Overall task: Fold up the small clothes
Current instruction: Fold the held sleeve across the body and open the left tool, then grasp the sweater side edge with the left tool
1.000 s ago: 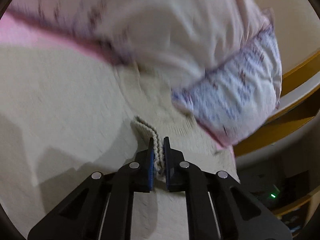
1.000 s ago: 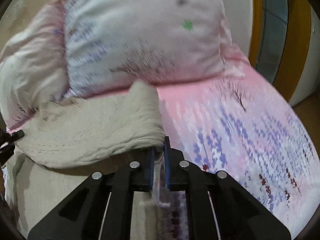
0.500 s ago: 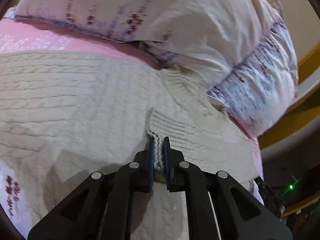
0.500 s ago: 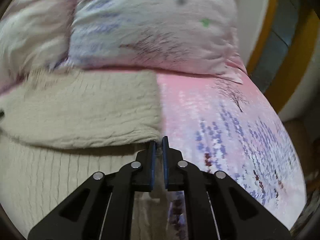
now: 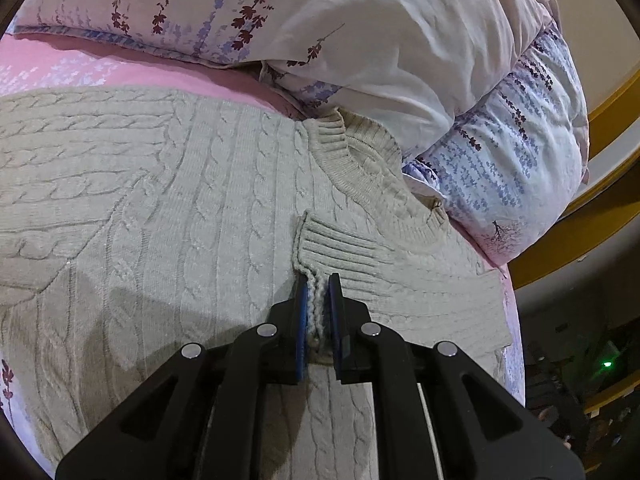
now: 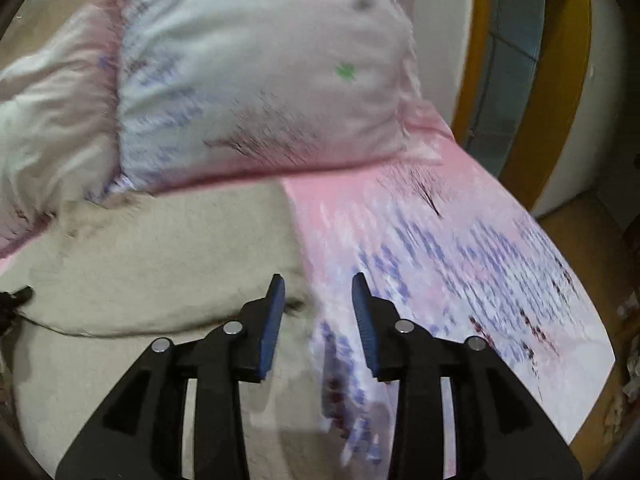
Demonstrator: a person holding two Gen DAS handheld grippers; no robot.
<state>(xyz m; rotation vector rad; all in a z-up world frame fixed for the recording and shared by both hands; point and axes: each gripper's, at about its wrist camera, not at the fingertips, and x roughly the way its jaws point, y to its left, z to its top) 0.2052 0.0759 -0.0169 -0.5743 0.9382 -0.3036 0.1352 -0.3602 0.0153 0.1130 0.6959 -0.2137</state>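
A cream cable-knit sweater lies spread on a pink flowered bed sheet, its ribbed collar toward the pillows. My left gripper is shut on the ribbed cuff of a sleeve folded across the sweater's front. In the right wrist view the sweater shows blurred at left, its folded edge beside the sheet. My right gripper is open and empty above that edge.
Flowered pillows lie against the sweater's collar side and also show in the right wrist view. The bed's edge drops off at right toward a yellow-framed door and wooden floor.
My right gripper has opened and let go of the sweater's edge. My left gripper has carried the cuff over and lowered it onto the sweater's front, still shut on it.
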